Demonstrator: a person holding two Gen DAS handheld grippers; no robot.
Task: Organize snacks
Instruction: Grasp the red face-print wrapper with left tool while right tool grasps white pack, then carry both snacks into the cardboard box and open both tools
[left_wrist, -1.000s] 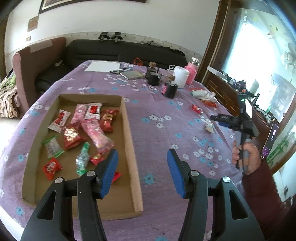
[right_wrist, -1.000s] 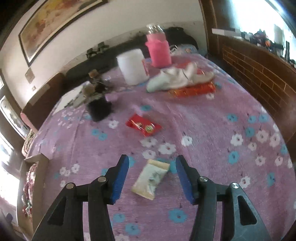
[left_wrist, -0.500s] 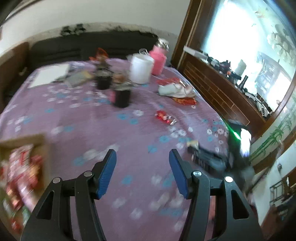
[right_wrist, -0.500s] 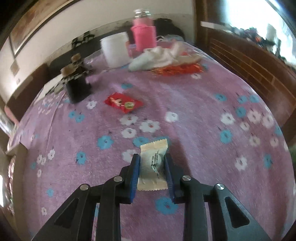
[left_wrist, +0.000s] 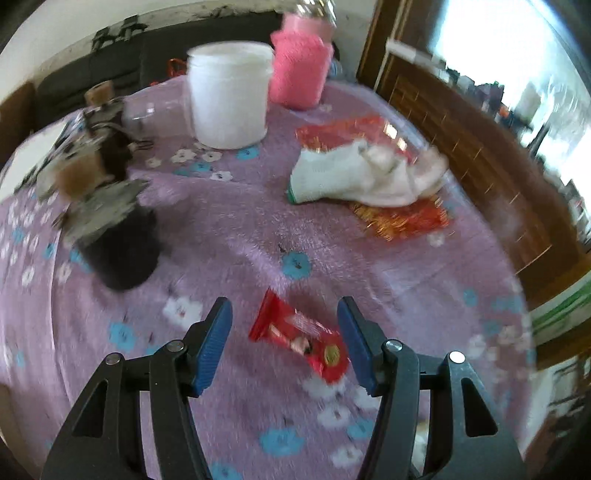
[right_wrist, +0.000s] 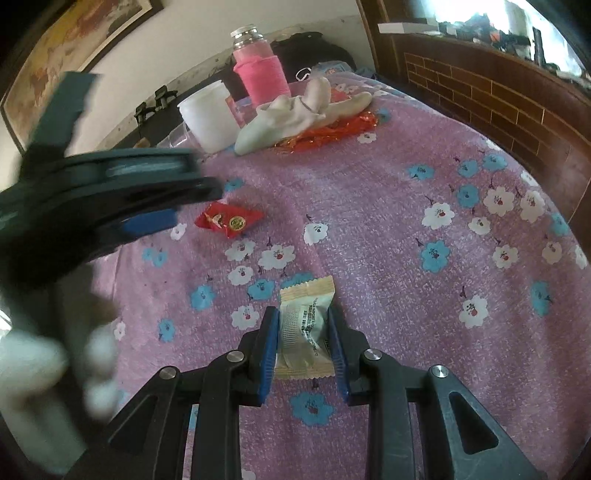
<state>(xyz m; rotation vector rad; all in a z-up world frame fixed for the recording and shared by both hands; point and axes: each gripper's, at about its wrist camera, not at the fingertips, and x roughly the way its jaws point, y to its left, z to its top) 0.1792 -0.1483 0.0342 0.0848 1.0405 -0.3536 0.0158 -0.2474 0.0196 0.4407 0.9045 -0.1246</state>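
My left gripper (left_wrist: 284, 343) is open, its blue pads on either side of a red snack packet (left_wrist: 301, 338) that lies on the purple flowered tablecloth. The same red packet (right_wrist: 229, 219) shows in the right wrist view, with the blurred left gripper (right_wrist: 147, 221) just left of it. My right gripper (right_wrist: 304, 345) is shut on a beige and pale green snack packet (right_wrist: 304, 326), held just above the cloth.
A white tub (left_wrist: 229, 92), a pink bottle (left_wrist: 301, 70), a white cloth (left_wrist: 365, 173) on red foil wrappers (left_wrist: 406, 218) and a dark jar (left_wrist: 118, 243) stand beyond the left gripper. A wooden brick-patterned ledge (right_wrist: 498, 92) borders the table at right.
My left gripper swung from the snack tray across the table to straddle the red packet. My right gripper closed on the beige packet and lifted it slightly.
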